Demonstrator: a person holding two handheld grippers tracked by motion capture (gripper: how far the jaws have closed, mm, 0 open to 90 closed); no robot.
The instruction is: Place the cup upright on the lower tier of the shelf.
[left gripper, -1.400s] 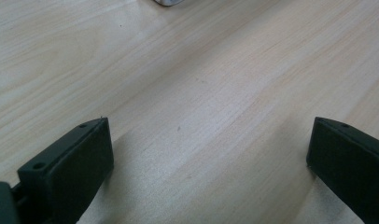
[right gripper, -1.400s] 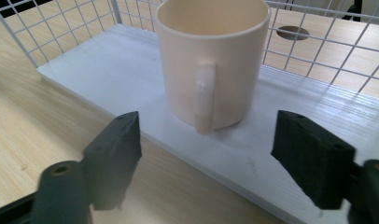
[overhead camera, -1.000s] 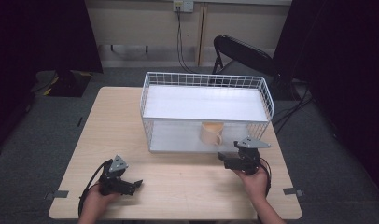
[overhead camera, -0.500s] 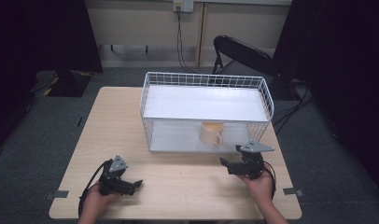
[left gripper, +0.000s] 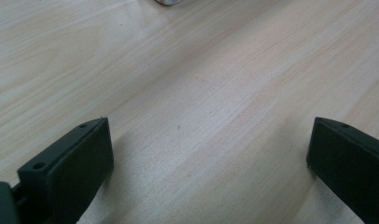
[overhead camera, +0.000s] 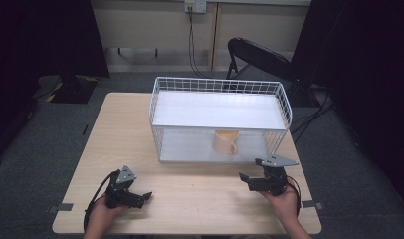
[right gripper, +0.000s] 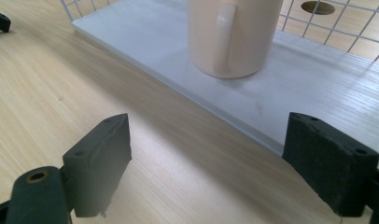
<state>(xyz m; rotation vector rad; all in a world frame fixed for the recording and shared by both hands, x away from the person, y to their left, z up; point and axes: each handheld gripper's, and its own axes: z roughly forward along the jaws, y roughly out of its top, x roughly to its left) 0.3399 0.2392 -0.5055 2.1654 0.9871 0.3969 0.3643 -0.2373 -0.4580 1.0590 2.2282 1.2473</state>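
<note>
- The step in hand looks like an approach to the mug (overhead camera: 226, 143): the right tool (overhead camera: 246, 180) sits low right of centre in the high view, its jaws spread wide and gripping nothing, aimed toward the wire rack (overhead camera: 155, 94).
- In the right gripper view the mug (right gripper: 233, 35) stands upright at the top centre of the frame, its handle facing the camera, on the rack's white lower shelf (right gripper: 131, 32). It is apart from the jaws, with a strip of bare bench (right gripper: 47, 93) between.
- The left tool (overhead camera: 143, 197) rests at the lower left of the high view, near the bench's front edge and well away from the rack. In the left gripper view its jaws are also released and wide apart, with bare wood (left gripper: 201, 93) between them.
- My judgement: the next move calls for the right tool to go forward through the rack's open front, level with the mug's body or its handle, then close. The shelf's front lip and the upper shelf leave a narrow slot to pass, so a low, flat entry seems wise.
- Count: one mug, one wire rack with two white shelves, two tools, one bench, one black chair (overhead camera: 259, 55) at the upper right behind the bench.
</note>
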